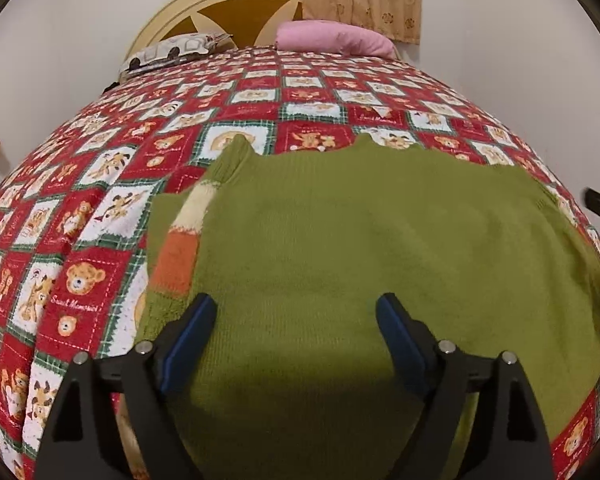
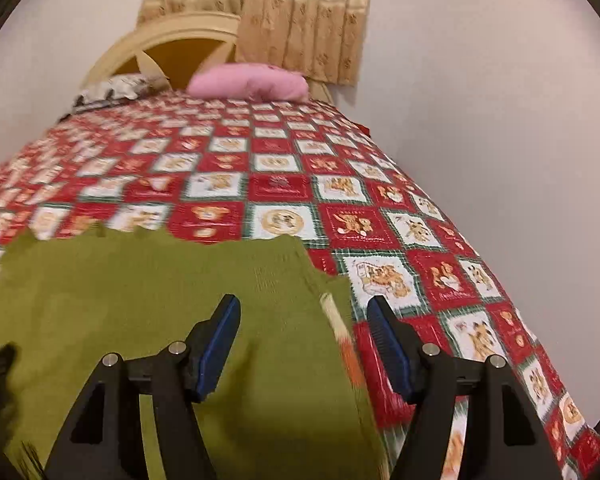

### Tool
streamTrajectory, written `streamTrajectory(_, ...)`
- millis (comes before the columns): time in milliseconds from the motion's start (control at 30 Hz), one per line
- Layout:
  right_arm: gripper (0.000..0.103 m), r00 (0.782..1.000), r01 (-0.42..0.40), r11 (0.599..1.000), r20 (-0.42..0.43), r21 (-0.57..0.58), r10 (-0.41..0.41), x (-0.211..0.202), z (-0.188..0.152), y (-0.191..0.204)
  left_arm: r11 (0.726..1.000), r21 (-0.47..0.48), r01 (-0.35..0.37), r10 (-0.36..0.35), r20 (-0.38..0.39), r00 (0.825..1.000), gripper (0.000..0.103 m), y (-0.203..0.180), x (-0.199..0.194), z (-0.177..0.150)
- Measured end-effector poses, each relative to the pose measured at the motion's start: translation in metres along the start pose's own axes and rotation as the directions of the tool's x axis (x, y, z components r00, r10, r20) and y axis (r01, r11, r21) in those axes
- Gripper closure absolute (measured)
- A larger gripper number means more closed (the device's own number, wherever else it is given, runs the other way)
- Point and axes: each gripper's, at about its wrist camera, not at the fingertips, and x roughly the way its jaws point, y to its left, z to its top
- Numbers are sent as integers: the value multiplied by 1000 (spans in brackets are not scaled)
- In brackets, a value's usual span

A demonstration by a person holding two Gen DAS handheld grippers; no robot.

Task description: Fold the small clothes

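Item: green sweater point(image 1: 320, 240), flat on bedspread point(image 1: 100, 184); both my tongs wide, empty.
Left gripper point(image 1: 296, 312) over sweater, right gripper point(image 2: 304, 312) over its striped edge; risk: pinching bedspread too.

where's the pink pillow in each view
Left wrist view: the pink pillow lies top centre-right, at the head of the bed.
Right wrist view: the pink pillow lies upper centre-left.
Shared landmark: the cream headboard, directly behind the pillow in both views.
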Motion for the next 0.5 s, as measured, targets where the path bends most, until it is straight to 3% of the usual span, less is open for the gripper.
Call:
streamTrajectory(100,37,998,-62,998,-18,-33,61,-30,-17,4,1000,1,-2,1,3,1000,16,-2,0,-1)
streamTrajectory(233,37,979,-168,984,-124,-55,160,-43,-56,-2,1000,-1,-1,1,3,1000,16,-3,-1,-3)
streamTrajectory(367,37,966,-130,986,-236,-104,103,-20,-92,-12,1000,-4,-7,7,0,1000,13,-1,-1,-3)
streamTrajectory(500,37,976,-133,984,-190,-119,109,-21,-97,-18,1000,-4,-13,13,-12,1000,11,3,-1,-2)
